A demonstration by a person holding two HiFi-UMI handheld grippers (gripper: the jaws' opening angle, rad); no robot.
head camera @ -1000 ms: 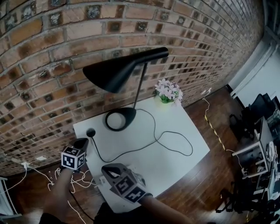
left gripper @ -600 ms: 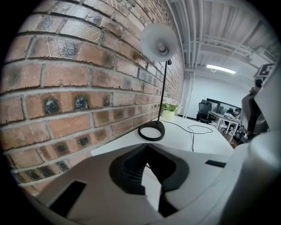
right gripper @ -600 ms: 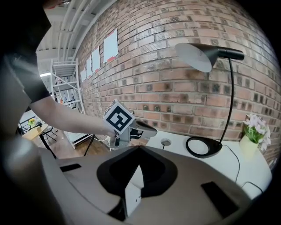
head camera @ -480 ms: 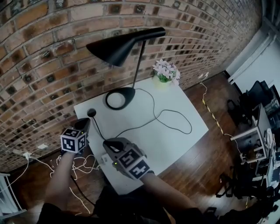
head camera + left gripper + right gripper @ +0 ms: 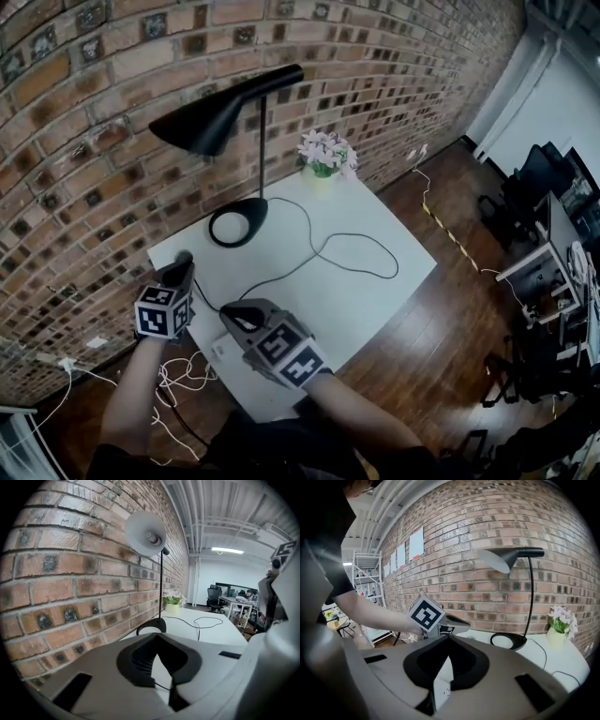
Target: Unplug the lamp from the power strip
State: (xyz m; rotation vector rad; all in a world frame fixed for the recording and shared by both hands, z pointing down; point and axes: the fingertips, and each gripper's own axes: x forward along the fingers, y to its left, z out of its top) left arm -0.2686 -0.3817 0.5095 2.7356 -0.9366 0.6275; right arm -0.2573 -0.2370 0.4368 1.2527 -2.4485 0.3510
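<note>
The black lamp (image 5: 202,127) stands on its round base (image 5: 236,223) at the back of the white table (image 5: 375,309). Its cord (image 5: 397,270) loops over the table to a round black plug (image 5: 183,256), which lies loose near the left corner. My left gripper (image 5: 180,269) hovers just short of the plug, shut and empty; the cord shows through its slit (image 5: 161,637). The white power strip (image 5: 217,352) lies at the table's left edge. My right gripper (image 5: 232,314) hangs above it, jaws together (image 5: 447,639), with the power strip (image 5: 440,684) showing below them.
A pot of pale flowers (image 5: 323,159) stands at the table's back corner against the brick wall. White cables (image 5: 178,375) tangle on the wooden floor left of the table. Desks and chairs (image 5: 553,272) fill the right side.
Both grippers have risen a little above the table. The left one's tip has drawn closer to the plug. The plug, cord and power strip stay where they were.
</note>
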